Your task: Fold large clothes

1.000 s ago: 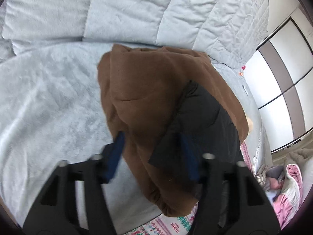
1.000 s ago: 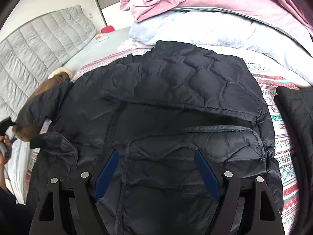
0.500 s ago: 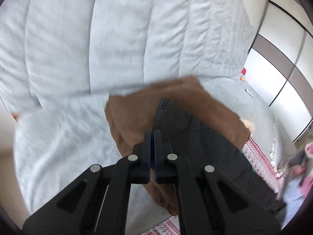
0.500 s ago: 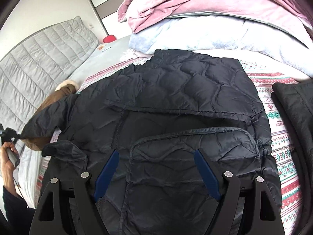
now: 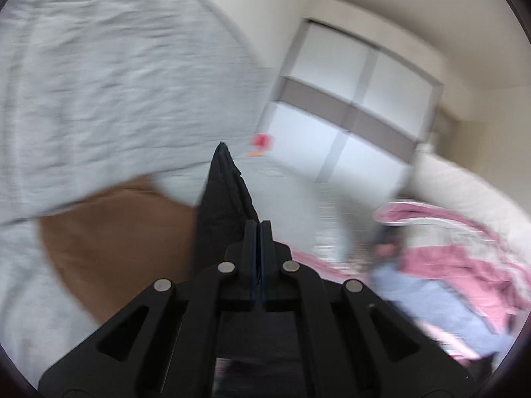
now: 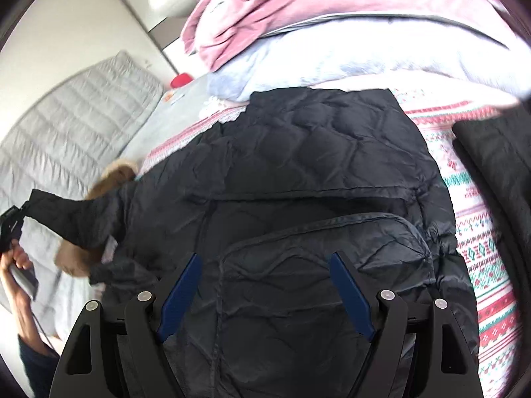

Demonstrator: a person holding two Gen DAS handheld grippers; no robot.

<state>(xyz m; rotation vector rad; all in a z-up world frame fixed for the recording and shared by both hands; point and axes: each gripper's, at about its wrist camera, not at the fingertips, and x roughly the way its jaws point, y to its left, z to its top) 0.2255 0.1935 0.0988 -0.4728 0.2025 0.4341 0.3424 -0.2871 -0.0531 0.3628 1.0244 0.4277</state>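
A black quilted jacket (image 6: pixel 315 179) lies spread on a patterned red-and-white bedspread (image 6: pixel 478 232). My left gripper (image 5: pixel 258 229) is shut on the jacket's sleeve (image 5: pixel 225 192) and holds its cuff lifted. In the right wrist view that sleeve (image 6: pixel 73 219) stretches out to the left, with the left gripper (image 6: pixel 10 222) and the person's hand at its end. My right gripper (image 6: pixel 265 282) is open, hovering over the jacket's folded lower part, touching nothing I can see.
A brown fur-trimmed coat (image 5: pixel 113 242) lies under the sleeve on the grey bed cover (image 6: pixel 66 146). Pink and pale blue bedding (image 6: pixel 332 26) is piled behind the jacket. Another dark garment (image 6: pixel 497 165) lies at the right edge. A wardrobe (image 5: pixel 358 112) stands beyond.
My left gripper closed on the black sleeve cuff and lifted it up and away from the brown coat, swinging the view toward the wardrobe. The right gripper stayed open over the jacket.
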